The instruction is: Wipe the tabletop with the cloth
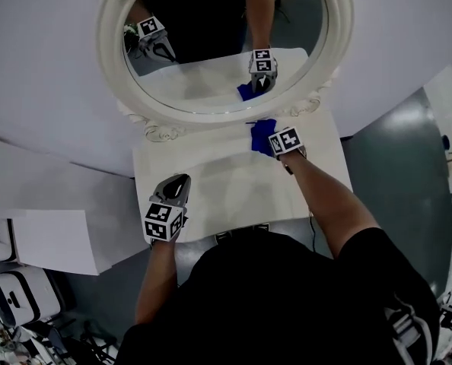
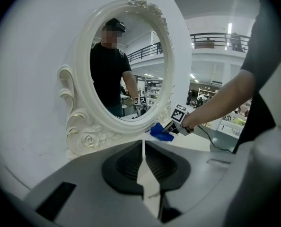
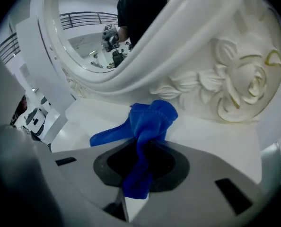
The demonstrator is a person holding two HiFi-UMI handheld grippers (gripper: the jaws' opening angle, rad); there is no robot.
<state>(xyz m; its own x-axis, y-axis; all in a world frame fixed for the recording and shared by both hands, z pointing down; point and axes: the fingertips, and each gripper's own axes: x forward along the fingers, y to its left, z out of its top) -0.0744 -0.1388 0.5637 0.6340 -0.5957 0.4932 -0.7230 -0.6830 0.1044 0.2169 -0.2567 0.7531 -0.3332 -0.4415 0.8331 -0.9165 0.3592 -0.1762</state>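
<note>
A blue cloth [image 1: 262,136] lies bunched on the white tabletop [image 1: 233,185] at its far right, just below the mirror's frame. My right gripper [image 1: 275,144] is shut on the cloth [image 3: 147,126], which runs back between its jaws. The cloth [image 2: 160,132] and the right gripper [image 2: 173,126] also show far off in the left gripper view. My left gripper [image 1: 175,187] hovers over the table's near left part. Its jaws stand almost together with nothing between them [image 2: 143,167].
An oval mirror in an ornate white frame [image 1: 154,112] stands at the table's back edge against a white wall; its carved rose [image 3: 240,86] is close to the cloth. White boxes [image 1: 17,295] sit on the floor at the left. A cable [image 1: 311,226] hangs off the table's right edge.
</note>
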